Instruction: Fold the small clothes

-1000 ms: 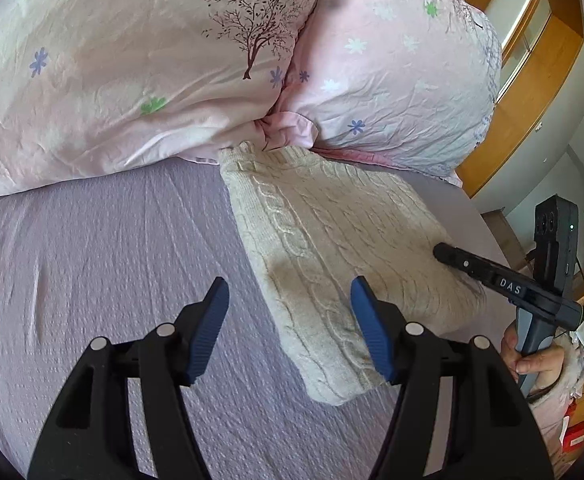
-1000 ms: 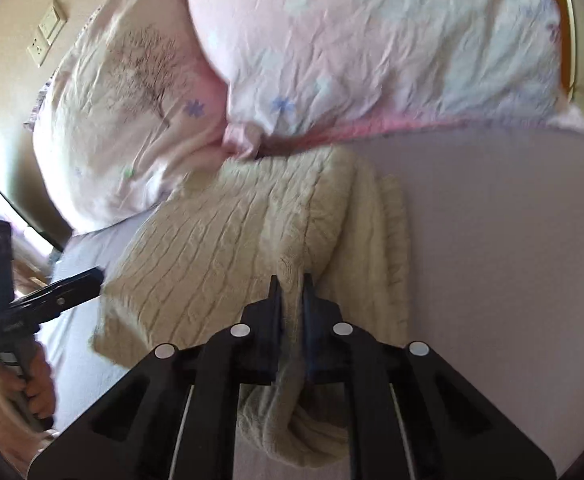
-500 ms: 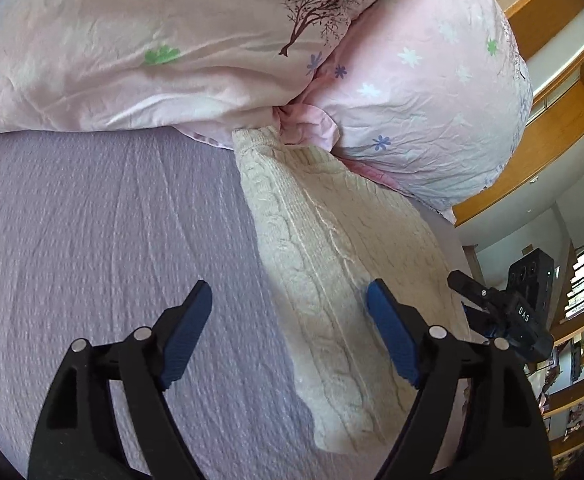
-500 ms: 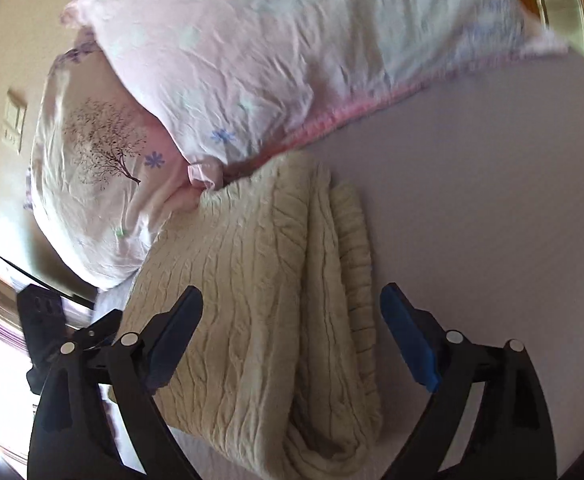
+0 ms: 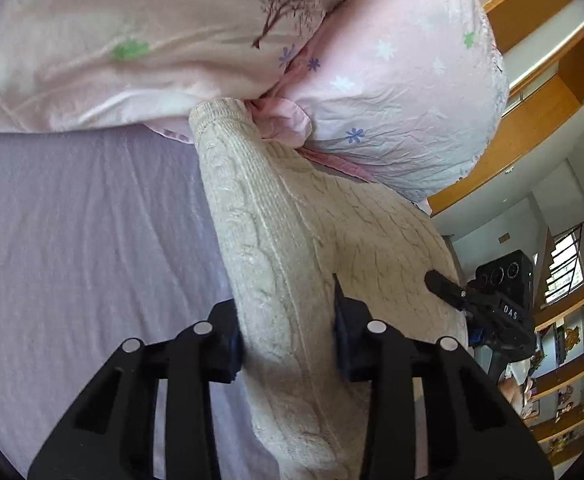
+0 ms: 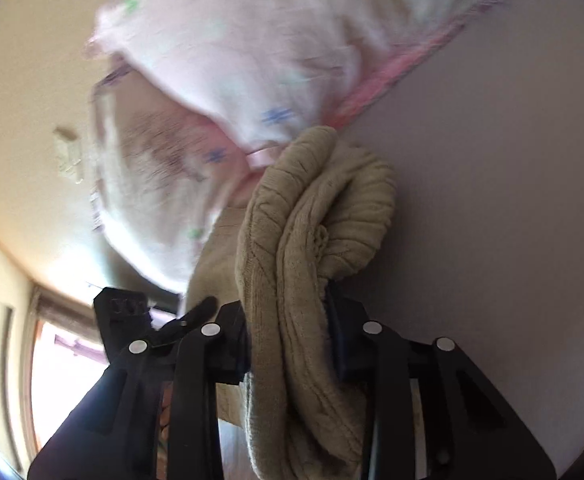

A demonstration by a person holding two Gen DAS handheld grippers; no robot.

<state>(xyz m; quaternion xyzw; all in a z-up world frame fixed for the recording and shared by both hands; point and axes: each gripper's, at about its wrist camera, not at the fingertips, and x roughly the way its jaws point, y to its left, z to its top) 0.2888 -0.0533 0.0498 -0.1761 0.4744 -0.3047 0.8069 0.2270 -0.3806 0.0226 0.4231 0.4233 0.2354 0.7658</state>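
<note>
A folded cream cable-knit sweater (image 5: 292, 240) lies on the lilac bed sheet (image 5: 72, 240), its far end against the pillows. My left gripper (image 5: 288, 336) is shut on the sweater's near left edge, the thick fold bunched between the jaws. My right gripper (image 6: 288, 336) is shut on the sweater's (image 6: 311, 240) right edge, where several layers bulge out of the jaws. The right gripper also shows in the left wrist view (image 5: 443, 288), touching the sweater's right side. The left gripper shows in the right wrist view (image 6: 196, 312), low at the left.
Two pink floral pillows (image 5: 391, 80) lie right behind the sweater. The sheet (image 6: 491, 200) stretches to the right. A wooden headboard (image 5: 531, 120) and shelves (image 5: 571, 360) stand at the right. A wall with a socket (image 6: 68, 156) is at the left.
Both grippers were open around the sweater's edges half a second ago; both have now moved in and shut on it. The right wrist view is blurred by motion.
</note>
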